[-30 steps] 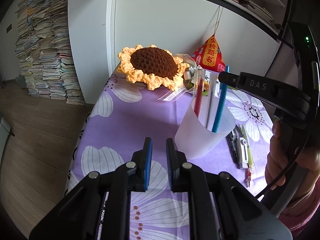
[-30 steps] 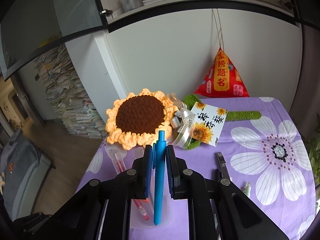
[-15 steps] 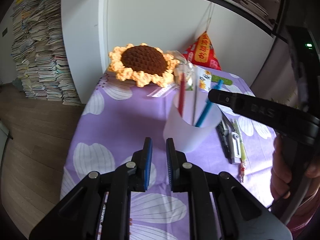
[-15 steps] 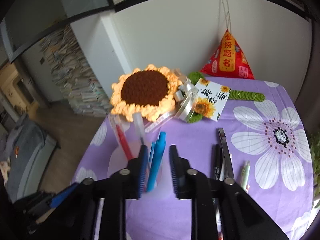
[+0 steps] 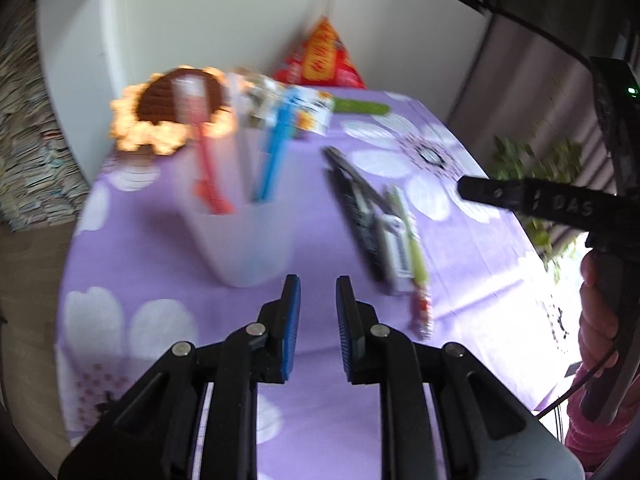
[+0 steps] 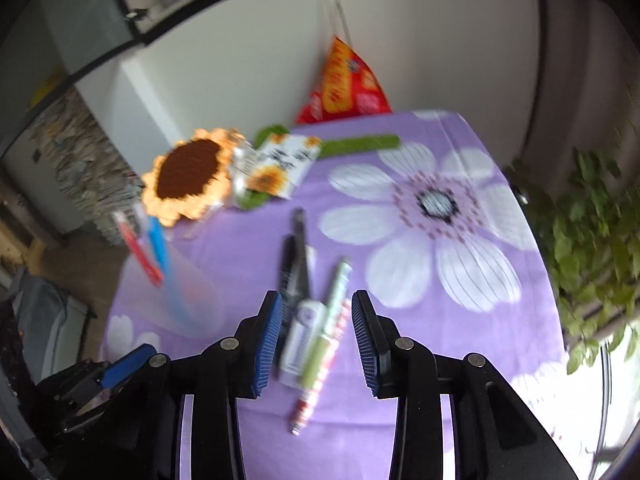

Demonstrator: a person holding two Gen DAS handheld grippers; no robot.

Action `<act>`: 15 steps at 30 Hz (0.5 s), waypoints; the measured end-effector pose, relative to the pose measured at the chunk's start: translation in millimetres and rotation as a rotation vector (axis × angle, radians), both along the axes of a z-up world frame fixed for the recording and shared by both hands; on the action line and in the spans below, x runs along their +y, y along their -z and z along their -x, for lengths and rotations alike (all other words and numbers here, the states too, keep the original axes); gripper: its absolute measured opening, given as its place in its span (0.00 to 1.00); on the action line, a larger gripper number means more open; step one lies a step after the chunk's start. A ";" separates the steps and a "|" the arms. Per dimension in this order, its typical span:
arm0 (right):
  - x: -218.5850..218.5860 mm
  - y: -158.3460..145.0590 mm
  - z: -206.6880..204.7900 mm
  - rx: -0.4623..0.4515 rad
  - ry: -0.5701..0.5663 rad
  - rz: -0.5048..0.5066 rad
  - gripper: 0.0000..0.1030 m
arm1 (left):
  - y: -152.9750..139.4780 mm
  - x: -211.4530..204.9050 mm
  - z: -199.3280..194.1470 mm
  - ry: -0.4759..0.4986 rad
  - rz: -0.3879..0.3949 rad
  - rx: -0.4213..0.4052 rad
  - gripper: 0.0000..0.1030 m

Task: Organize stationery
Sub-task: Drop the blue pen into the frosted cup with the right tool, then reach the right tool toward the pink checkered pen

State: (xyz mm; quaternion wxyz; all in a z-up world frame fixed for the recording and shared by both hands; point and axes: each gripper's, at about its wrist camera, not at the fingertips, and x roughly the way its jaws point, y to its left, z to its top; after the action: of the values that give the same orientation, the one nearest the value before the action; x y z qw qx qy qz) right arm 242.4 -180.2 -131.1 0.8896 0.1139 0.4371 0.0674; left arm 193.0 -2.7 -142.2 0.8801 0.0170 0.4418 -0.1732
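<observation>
— Right wrist view first: what is framed between the fingers?

— A small cluster of loose stationery (image 6: 316, 320) is seen lying on the purple flowered tablecloth (image 6: 460, 380), just ahead of the right gripper (image 6: 316, 312). A black pen (image 6: 290, 264), a white item (image 6: 300, 336) and a green-and-red pen (image 6: 324, 344) can be made out, side by side and touching. The jaws are spread wide and nothing is held.

— Why is it held that way?

— The opening is lined up over the cluster, so a pick of the next piece is judged to be intended. The picture is blurred, so which piece is meant cannot be told.

— And the cup?

— A pale cup (image 6: 176, 300) is stood to the left, with a red pen (image 6: 138, 246) and a blue pen (image 6: 158, 244) leaning in it. It is likely kept close so that each carry stays short.

— How is the left side posed?

— The left gripper (image 5: 316, 300) is held low over the near part of the cloth, empty, its jaws parted by a modest gap. The cup (image 5: 244, 240) is seen just beyond it to the left, the loose pieces (image 5: 384, 232) to the right. The right gripper's handle is gripped by a hand (image 5: 596, 312) at the right edge.
</observation>
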 end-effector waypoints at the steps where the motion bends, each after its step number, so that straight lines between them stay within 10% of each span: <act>1: -6.2 7.3 0.1 0.026 0.012 -0.006 0.35 | 2.5 -6.5 0.0 0.015 -0.001 0.006 0.15; 15: -61.6 43.9 8.8 0.130 0.084 -0.077 0.35 | 22.6 -77.2 -16.0 0.129 0.013 0.085 0.15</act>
State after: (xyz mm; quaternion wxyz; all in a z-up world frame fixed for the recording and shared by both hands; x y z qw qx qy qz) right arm 233.6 -241.8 -175.0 0.8563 0.1704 0.4859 0.0395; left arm 209.0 -79.9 -164.8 0.8476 0.0322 0.4756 -0.2331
